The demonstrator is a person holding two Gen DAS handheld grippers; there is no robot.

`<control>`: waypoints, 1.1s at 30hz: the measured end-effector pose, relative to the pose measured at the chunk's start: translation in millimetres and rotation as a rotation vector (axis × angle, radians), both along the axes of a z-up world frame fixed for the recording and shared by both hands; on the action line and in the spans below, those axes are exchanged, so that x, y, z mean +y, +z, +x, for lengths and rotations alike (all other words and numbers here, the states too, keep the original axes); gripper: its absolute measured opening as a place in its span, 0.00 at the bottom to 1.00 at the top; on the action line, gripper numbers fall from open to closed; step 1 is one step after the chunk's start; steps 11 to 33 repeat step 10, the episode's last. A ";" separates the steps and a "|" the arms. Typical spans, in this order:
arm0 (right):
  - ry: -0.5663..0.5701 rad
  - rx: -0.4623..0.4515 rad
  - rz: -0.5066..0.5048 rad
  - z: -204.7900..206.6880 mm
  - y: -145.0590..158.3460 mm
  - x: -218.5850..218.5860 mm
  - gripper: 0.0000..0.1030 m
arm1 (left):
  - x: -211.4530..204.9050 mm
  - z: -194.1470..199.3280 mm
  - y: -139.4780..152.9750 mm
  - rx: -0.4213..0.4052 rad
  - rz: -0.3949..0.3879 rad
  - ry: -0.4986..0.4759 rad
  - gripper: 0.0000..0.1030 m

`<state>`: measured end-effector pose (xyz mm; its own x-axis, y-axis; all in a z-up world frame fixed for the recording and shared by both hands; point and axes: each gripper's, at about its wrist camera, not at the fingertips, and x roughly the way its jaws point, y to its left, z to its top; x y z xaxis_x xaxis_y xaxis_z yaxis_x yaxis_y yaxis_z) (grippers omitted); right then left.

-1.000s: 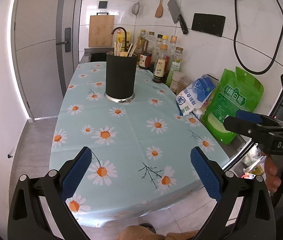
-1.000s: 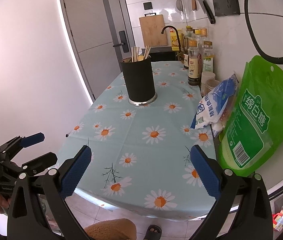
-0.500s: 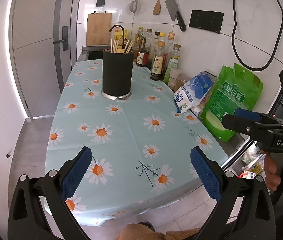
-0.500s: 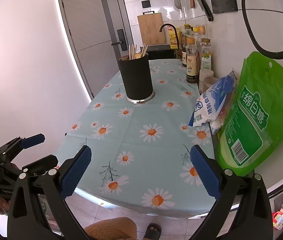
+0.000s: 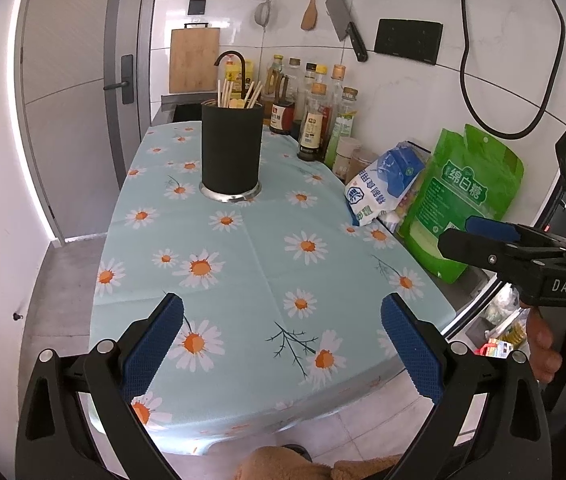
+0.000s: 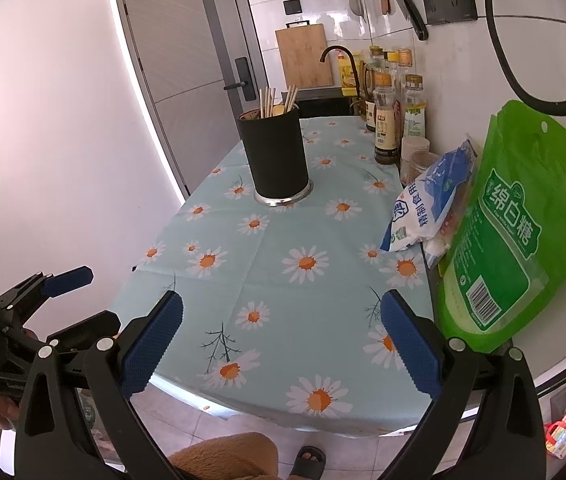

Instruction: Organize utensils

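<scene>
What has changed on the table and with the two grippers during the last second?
Very little. Both views shift slightly, as if the grippers drew back a little from the black utensil holder. Nothing was grasped or released: the left gripper and the right gripper are open and empty as before. The holder, the chopsticks inside it, the bottles and the green bag stayed in place.

Daisy-cloth table (image 5: 267, 264) — utensil holder (image 5: 231, 148), bags (image 5: 463, 200)

My right tool (image 6: 281, 338) hangs wide open over the tabletop's (image 6: 267, 256) near edge; the black utensil holder (image 6: 275, 155) stands far, chopsticks (image 6: 277, 101) inside.
</scene>
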<state>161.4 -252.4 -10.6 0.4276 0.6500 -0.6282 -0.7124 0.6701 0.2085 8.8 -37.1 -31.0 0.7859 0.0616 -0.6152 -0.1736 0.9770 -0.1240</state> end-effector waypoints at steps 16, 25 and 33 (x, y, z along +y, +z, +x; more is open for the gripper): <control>0.005 0.000 0.000 0.6 -2.9 1.8 0.95 | -2.1 0.6 1.6 0.002 -0.006 -0.005 0.93; 0.005 0.000 0.000 0.6 -2.9 1.8 0.95 | -2.1 0.6 1.6 0.002 -0.006 -0.005 0.93; 0.005 0.000 0.000 0.6 -2.9 1.8 0.95 | -2.1 0.6 1.6 0.002 -0.006 -0.005 0.93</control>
